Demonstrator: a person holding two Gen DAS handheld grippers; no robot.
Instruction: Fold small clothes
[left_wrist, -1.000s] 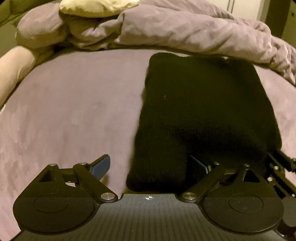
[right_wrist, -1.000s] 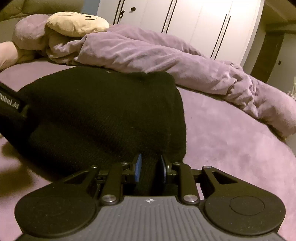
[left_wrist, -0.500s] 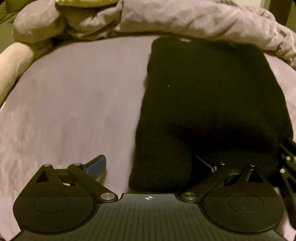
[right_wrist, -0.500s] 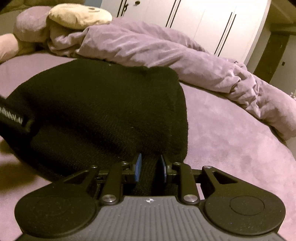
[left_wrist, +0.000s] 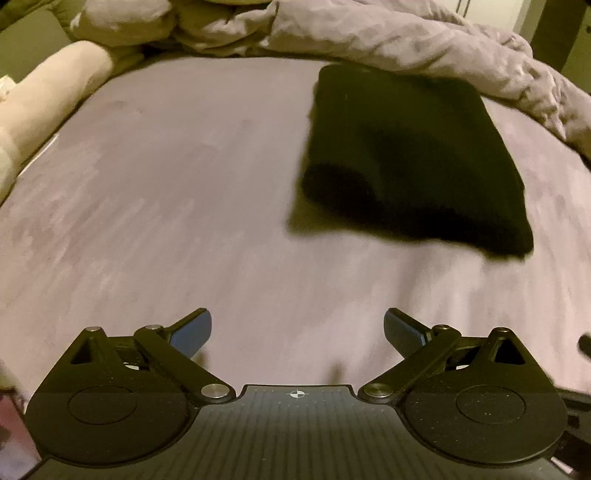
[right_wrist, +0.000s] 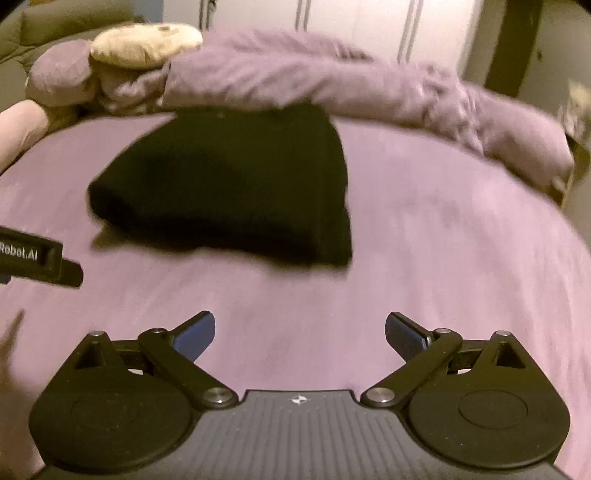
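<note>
Covering most of both views: bed (left_wrist: 155, 206) w/ purple sheet, surface flat. Rumpled purple duvet (left_wrist: 424, 40) bunched along far edge of bed; same duvet (right_wrist: 332, 81) in rt view. Black knit garment (left_wrist: 410, 155), folded into a compact rectangle, lies flat on sheet just in front of duvet, far edge touching or nearly touching it; cannot tell which. In rt view garment (right_wrist: 236, 184) sits ctr-left, thick fold edge nearest camera. Cream plush toy (right_wrist: 144, 44) on top of duvet at far left; pink bolster (left_wrist: 48, 92) at left bed edge. White wardrobe doors (right_wrist: 351, 22) behind bed. Left tongs (left_wrist: 297, 332) spread wide, nothing between pads, over bare sheet, well apart from garment. Right tongs (right_wrist: 300, 332) likewise spread wide, empty, over bare sheet near garment's near edge, not touching. Both views blurred.
</note>
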